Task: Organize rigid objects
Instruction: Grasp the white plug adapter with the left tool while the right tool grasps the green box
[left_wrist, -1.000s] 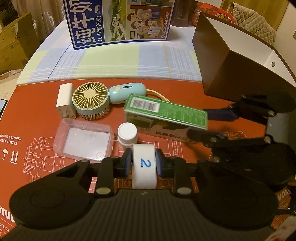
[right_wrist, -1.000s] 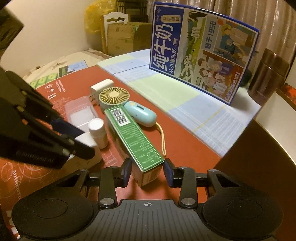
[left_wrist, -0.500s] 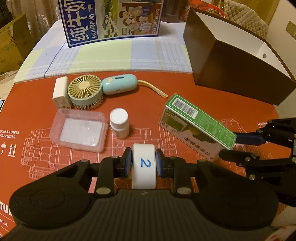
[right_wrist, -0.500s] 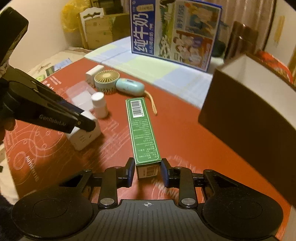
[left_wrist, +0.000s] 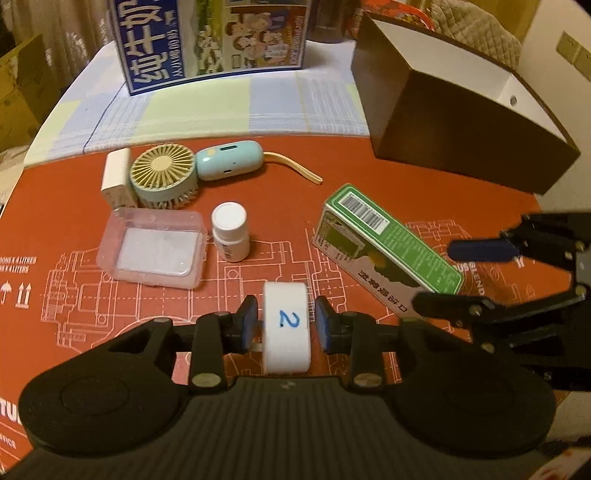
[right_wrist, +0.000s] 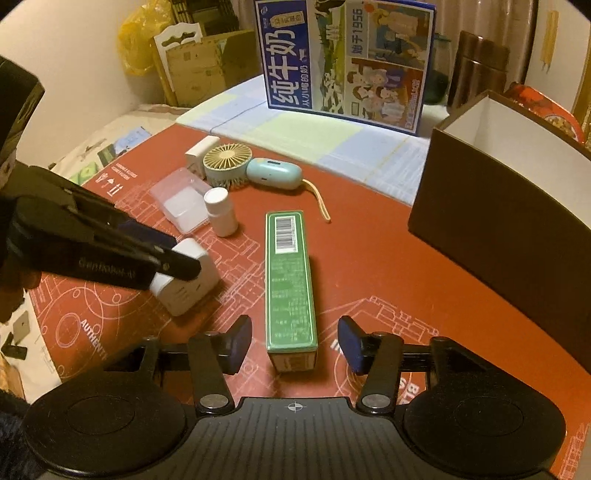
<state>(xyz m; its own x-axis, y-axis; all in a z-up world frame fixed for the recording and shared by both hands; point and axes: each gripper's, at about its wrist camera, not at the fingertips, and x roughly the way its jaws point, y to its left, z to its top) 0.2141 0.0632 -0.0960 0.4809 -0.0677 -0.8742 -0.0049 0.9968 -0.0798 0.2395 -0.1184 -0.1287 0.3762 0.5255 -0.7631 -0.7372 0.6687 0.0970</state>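
A white adapter block (left_wrist: 286, 332) marked "2" rests on the red mat between the pads of my left gripper (left_wrist: 286, 325). Its jaws are opening, with a thin gap showing on each side of the block. A long green carton (right_wrist: 290, 273) lies flat on the mat, its near end between the fingers of my right gripper (right_wrist: 295, 343). Those jaws are opening too and stand well clear of the carton on both sides. In the left wrist view the green carton (left_wrist: 391, 243) lies at the right with the right gripper (left_wrist: 454, 277) around its end. The right wrist view shows the left gripper (right_wrist: 177, 258) at the adapter (right_wrist: 192, 280).
An open brown box (left_wrist: 443, 122) with a white inside stands at the back right. At the left are a small white bottle (left_wrist: 229, 232), a clear plastic case (left_wrist: 153, 251), a hand fan (left_wrist: 162, 177) with a teal handle and a white charger (left_wrist: 114, 177). A blue milk carton (left_wrist: 218, 37) stands behind.
The right gripper swung the green carton away from the bottle toward the right, then opened off it. The left gripper's pads have come off the white adapter.
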